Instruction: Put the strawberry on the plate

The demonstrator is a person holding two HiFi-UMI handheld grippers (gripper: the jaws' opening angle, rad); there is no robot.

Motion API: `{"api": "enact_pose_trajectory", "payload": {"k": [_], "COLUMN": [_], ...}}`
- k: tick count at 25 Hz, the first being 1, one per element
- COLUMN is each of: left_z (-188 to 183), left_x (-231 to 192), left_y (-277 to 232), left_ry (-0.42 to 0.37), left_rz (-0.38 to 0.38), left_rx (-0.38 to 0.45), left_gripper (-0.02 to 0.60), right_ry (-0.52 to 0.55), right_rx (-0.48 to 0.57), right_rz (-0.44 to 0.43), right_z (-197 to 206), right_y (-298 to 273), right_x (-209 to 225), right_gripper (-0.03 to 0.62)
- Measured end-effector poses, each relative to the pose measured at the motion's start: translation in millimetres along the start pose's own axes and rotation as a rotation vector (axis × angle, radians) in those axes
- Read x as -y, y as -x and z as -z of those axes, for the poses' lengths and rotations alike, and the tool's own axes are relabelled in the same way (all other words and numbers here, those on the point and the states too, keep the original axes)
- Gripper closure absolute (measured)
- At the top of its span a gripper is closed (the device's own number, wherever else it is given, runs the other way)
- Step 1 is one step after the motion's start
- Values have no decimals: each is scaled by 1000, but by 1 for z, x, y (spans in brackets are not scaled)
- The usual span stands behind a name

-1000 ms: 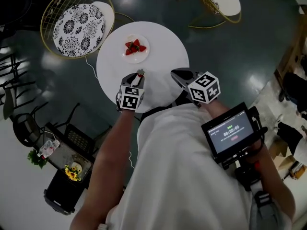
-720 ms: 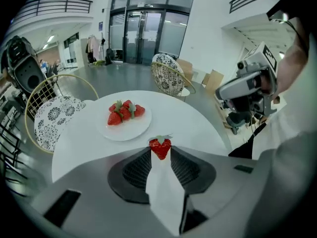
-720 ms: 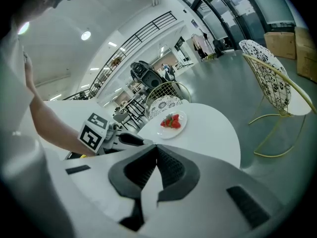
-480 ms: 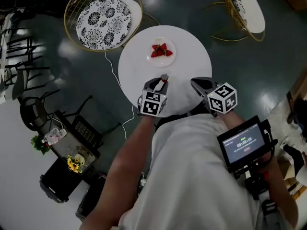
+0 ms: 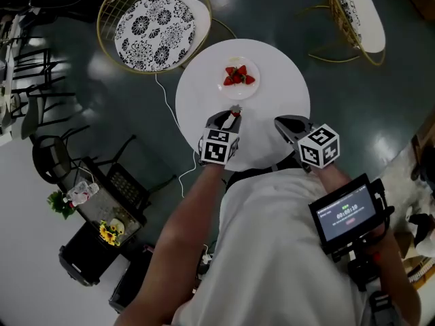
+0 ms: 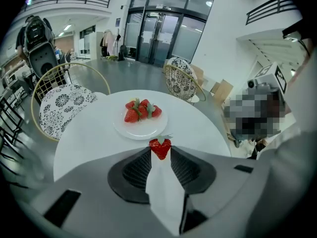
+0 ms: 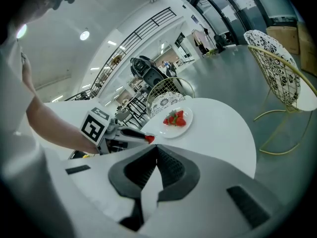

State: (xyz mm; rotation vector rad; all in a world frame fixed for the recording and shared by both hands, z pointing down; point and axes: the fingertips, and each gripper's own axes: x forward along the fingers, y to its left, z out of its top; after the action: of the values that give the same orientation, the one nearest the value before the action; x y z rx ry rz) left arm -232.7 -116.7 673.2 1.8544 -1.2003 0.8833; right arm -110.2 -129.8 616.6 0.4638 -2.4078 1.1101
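Dark, glossy floor [image 5: 340,80] lies all round a round white table [image 5: 204,100], with a gold wire chair [image 5: 155,22] and its patterned cushion just beyond the table on your left and a second chair [image 5: 357,9] further off at the far right. The plate [image 5: 239,94] sits on the far part of the table, and a small heap of berries [image 5: 238,75] lies in its middle. Your left gripper [image 5: 234,114] is over the table on the near side of the plate, its jaws closed on a strawberry [image 6: 160,147] pinched at the very tips, with the green cap pointing away from you. That strawberry is just short of the plate's near rim, not on the plate. Your right gripper [image 5: 280,122] is over the near right part of the table, beside the left one and well apart from the plate. Its jaws are pressed together with nothing between them.
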Motion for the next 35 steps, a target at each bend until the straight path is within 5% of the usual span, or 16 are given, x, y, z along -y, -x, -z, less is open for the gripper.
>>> {"api": "enact_pose_trajectory", "payload": {"k": [12,35], "left_z": [-38,-45], "left_x": [-13,-25], "left_y": [-33,-62], "left_ry": [8,-3], "left_rz": [22,-15], "left_rx": [-33,-97], "left_gripper": [451,449], "right_ry": [-72,-125], "right_rx": [33,47], "right_rz": [34,62], "right_z": [7,23], "right_y": [8,17], "right_x": [16,24], "right_gripper": [586,586]}}
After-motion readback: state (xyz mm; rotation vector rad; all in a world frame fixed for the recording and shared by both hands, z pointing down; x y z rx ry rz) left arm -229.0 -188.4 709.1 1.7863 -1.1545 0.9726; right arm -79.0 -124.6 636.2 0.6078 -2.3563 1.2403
